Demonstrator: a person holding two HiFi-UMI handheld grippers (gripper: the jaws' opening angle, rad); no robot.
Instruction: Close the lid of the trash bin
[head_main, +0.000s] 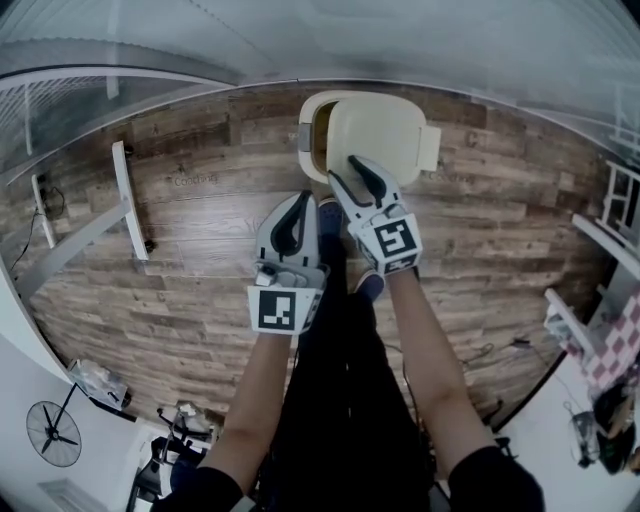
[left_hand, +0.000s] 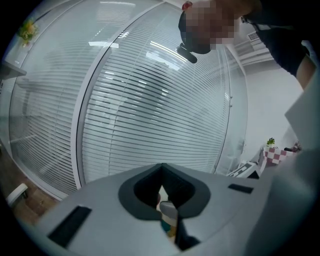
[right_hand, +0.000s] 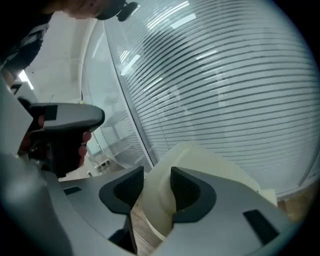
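Observation:
A cream trash bin (head_main: 312, 150) stands on the wood floor by the glass wall. Its lid (head_main: 385, 130) is tilted up, leaving the dark opening showing at the left. My right gripper (head_main: 354, 177) reaches over the lid's near edge. In the right gripper view the lid (right_hand: 200, 160) fills the gap at my right gripper (right_hand: 157, 187), and both pads look pressed against its rim. My left gripper (head_main: 300, 203) hangs back, to the left of the bin, with its jaws together and nothing in them. In the left gripper view my left gripper (left_hand: 161, 169) points at the blinds.
A white metal frame (head_main: 125, 200) lies on the floor at the left. A glass wall with blinds (left_hand: 150, 100) runs behind the bin. A fan (head_main: 52, 433) stands at the lower left, and a checked cloth (head_main: 615, 345) with furniture at the right. The person's shoes (head_main: 368, 285) stand just before the bin.

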